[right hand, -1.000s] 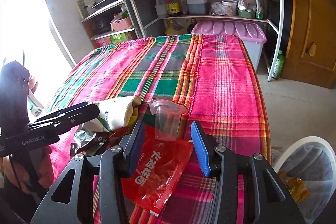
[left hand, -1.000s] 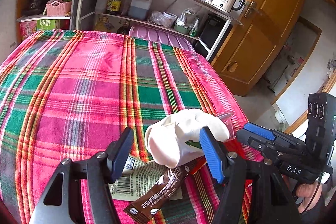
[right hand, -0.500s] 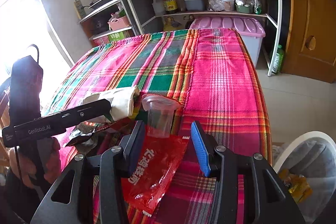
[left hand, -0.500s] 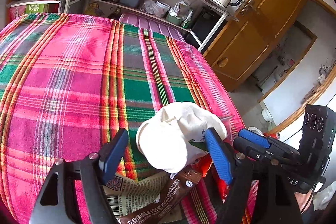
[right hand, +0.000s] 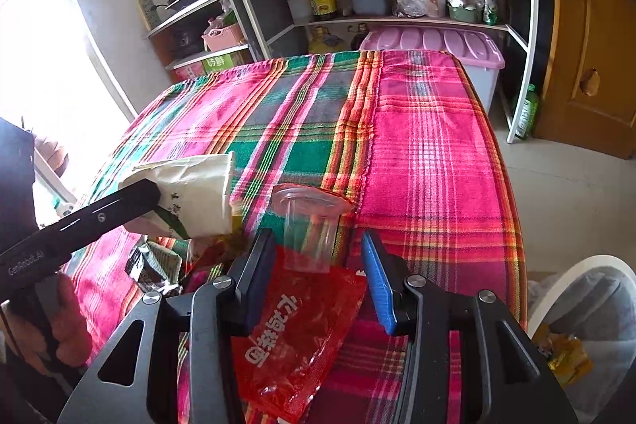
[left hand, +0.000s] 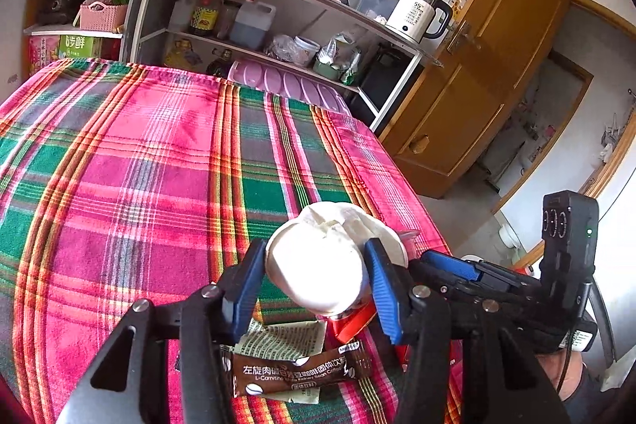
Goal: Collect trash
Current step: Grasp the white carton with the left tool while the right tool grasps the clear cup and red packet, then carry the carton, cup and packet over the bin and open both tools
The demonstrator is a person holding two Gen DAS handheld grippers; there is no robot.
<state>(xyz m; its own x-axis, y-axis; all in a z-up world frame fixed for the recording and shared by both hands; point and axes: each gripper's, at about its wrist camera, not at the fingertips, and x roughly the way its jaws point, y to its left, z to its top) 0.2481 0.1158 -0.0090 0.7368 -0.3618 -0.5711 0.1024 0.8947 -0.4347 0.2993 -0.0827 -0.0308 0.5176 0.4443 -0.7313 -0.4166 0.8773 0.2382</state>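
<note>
Your plaid tablecloth (left hand: pixel 131 185) fills the scene, and a white bin (right hand: pixel 588 308) stands on the floor at its right. Your left gripper (left hand: pixel 314 279) is clenched on the white paper cup (left hand: pixel 318 269), lifted over a brown sachet (left hand: pixel 294 370). Your right gripper (right hand: pixel 318 275) is spread, straddling a clear plastic cup (right hand: pixel 308 225) near the cloth's near right edge, above a red wrapper (right hand: pixel 294 336).
</note>
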